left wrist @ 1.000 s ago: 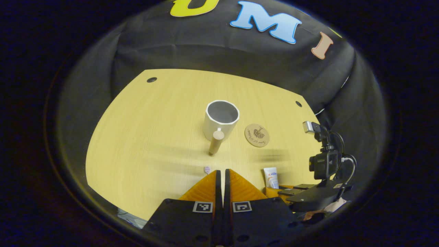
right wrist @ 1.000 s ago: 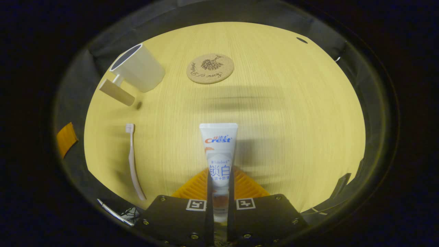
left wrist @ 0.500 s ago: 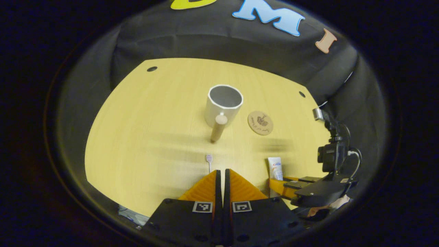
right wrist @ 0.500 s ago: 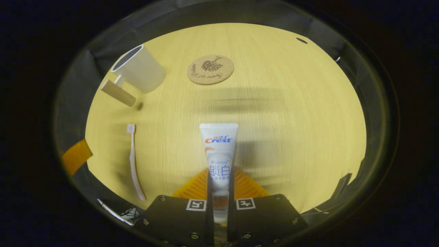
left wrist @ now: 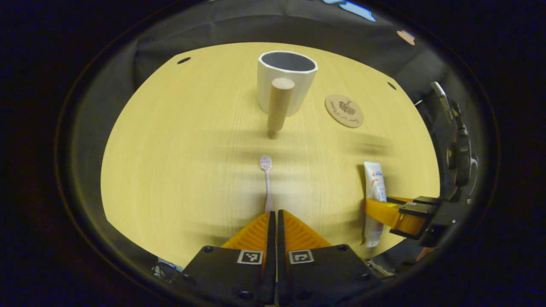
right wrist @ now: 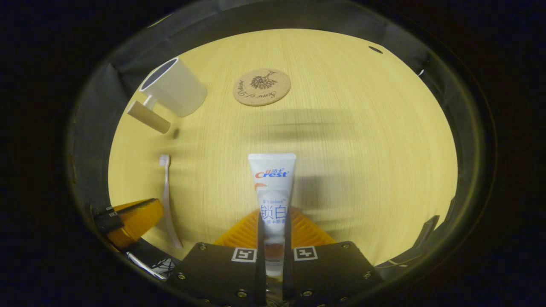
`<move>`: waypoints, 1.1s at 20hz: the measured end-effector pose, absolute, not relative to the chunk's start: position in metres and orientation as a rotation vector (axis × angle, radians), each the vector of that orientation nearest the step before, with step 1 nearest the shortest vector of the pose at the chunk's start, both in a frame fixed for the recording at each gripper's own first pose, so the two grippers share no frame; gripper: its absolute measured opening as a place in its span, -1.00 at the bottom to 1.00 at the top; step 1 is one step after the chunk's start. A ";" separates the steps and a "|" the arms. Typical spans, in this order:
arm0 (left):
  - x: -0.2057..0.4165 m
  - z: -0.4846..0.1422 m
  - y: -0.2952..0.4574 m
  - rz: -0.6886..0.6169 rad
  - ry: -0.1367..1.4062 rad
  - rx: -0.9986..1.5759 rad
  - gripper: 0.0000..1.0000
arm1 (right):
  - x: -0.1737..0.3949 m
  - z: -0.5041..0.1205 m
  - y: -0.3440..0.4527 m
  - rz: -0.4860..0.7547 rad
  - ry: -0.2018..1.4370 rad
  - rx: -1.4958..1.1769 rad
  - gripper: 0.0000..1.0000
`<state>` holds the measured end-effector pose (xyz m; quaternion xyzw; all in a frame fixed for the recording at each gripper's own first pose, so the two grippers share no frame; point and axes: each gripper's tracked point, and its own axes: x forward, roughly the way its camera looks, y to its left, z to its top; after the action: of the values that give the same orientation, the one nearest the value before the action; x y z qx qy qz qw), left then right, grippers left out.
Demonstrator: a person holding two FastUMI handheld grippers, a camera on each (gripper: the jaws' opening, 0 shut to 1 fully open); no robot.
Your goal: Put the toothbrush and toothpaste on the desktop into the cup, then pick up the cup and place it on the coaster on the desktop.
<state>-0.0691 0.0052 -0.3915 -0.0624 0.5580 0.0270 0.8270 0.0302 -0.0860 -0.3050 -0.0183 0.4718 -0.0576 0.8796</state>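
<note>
A white cup (left wrist: 286,83) with a wooden handle (left wrist: 279,104) stands upright at the far middle of the desk, with a round cork coaster (left wrist: 344,111) to its right. The toothbrush (left wrist: 267,179) lies flat, head toward the cup, its handle running under the tips of my left gripper (left wrist: 276,214), which is shut with its fingers together. In the right gripper view the toothpaste (right wrist: 273,183) lies lengthwise between the fingers of my right gripper (right wrist: 273,213), which is shut on it. The cup (right wrist: 175,87), coaster (right wrist: 261,87) and toothbrush (right wrist: 165,200) lie beyond, with the left gripper (right wrist: 134,217) beside the toothbrush handle.
The wooden desk (left wrist: 170,149) has small dark holes near its far corners (left wrist: 184,60). Black cloth hangs behind the desk. The right gripper (left wrist: 394,213) with its camera mount stands at the desk's right edge, across the toothpaste (left wrist: 374,187).
My left gripper has dropped and come forward over the toothbrush handle, entering the right gripper view at lower left. The right gripper and toothpaste have stayed where they were.
</note>
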 end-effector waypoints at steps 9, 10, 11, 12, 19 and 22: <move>-0.077 -0.414 0.020 0.120 1.235 -0.052 -0.39 | 0.030 -0.305 -0.086 -0.113 0.977 -0.023 -0.66; -0.077 -0.415 0.020 0.118 1.243 -0.039 -0.39 | 0.031 -0.305 -0.086 -0.113 0.976 -0.020 -0.66; -0.077 -0.415 0.020 0.118 1.251 -0.028 -0.40 | 0.030 -0.304 -0.086 -0.113 0.975 -0.019 -0.66; -0.076 -0.414 0.020 0.123 1.257 -0.021 -0.29 | 0.030 -0.305 -0.086 -0.113 0.976 -0.020 -0.66; -0.072 -0.414 0.020 0.148 1.225 -0.043 -0.74 | 0.030 -0.304 -0.086 -0.108 0.968 -0.007 -0.66; -0.072 -0.406 0.013 0.135 1.207 -0.096 -0.85 | 0.030 -0.304 -0.086 -0.107 0.967 -0.010 -0.66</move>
<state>-0.0716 0.0131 -0.4061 -0.0453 0.5670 0.0633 0.8200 0.0303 -0.0858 -0.3043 -0.0046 0.4648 -0.0514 0.8839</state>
